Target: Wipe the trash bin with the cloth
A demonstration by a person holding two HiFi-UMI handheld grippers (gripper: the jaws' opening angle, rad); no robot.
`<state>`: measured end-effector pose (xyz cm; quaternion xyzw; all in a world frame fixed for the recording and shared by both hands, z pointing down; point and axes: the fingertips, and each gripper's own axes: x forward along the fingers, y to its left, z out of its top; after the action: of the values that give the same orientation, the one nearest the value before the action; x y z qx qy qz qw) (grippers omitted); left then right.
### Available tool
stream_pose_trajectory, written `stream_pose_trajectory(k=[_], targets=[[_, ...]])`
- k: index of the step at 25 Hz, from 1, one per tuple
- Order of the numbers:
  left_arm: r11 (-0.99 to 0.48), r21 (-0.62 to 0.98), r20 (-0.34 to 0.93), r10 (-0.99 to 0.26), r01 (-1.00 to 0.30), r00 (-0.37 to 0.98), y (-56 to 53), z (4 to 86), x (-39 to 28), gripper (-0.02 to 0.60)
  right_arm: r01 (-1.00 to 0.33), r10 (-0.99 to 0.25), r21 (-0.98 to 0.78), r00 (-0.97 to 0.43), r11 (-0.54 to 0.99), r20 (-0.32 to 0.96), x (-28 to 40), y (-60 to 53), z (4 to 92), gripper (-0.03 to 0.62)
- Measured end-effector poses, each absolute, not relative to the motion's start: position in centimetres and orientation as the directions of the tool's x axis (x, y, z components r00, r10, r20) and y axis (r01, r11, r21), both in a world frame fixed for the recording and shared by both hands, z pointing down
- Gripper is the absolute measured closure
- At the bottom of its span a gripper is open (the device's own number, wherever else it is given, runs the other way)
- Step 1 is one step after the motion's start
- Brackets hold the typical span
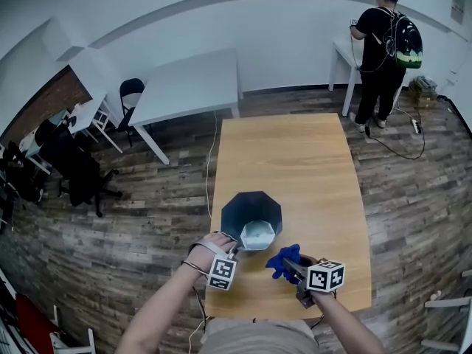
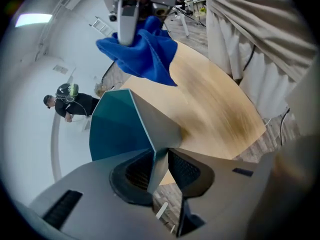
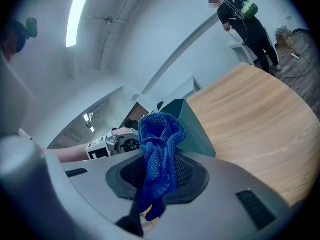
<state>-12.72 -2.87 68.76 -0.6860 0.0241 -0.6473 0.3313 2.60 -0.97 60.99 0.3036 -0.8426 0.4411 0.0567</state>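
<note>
In the head view, the hand (image 1: 214,244) and the rim of the trash bin (image 1: 240,211) hide the jaw tips of the left gripper (image 1: 230,248). The blue cloth (image 1: 283,261) covers the tips of the right gripper (image 1: 287,265). In the right gripper view, cloth and gripper body hide most of the bin. In the left gripper view, the wooden table (image 2: 220,104) is smeared. The dark furniture (image 1: 70,164) at the head view's left edge is too dim to name, perhaps office chairs.

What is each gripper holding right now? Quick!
Left gripper: closed on the bin rim.
Right gripper: closed on the cloth.
</note>
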Motion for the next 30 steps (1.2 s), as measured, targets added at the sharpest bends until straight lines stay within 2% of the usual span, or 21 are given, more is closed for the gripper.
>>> stream_pose_trajectory(k=[3, 16, 30], targets=[[-0.784, -0.464, 0.882, -0.452, 0.412, 0.134, -2.9, 68.8, -12.4, 0.489, -0.562, -0.479, -0.697, -0.807, 0.445, 0.345, 3.2, -1.0, 59.2, 0.517], [-0.874, -0.401, 0.916, -0.383, 0.275, 0.119, -1.3, 68.6, -6.8, 0.528, -0.555, -0.477, -0.714, -0.809, 0.427, 0.343, 1.9, -1.3, 59.7, 0.517], [-0.883, -0.419, 0.899, -0.369, 0.212, 0.238, -1.4, 68.4, -6.6, 0.529, -0.569, -0.386, -0.689, -0.819, 0.449, 0.424, -3.3, -2.3, 63.9, 0.517]])
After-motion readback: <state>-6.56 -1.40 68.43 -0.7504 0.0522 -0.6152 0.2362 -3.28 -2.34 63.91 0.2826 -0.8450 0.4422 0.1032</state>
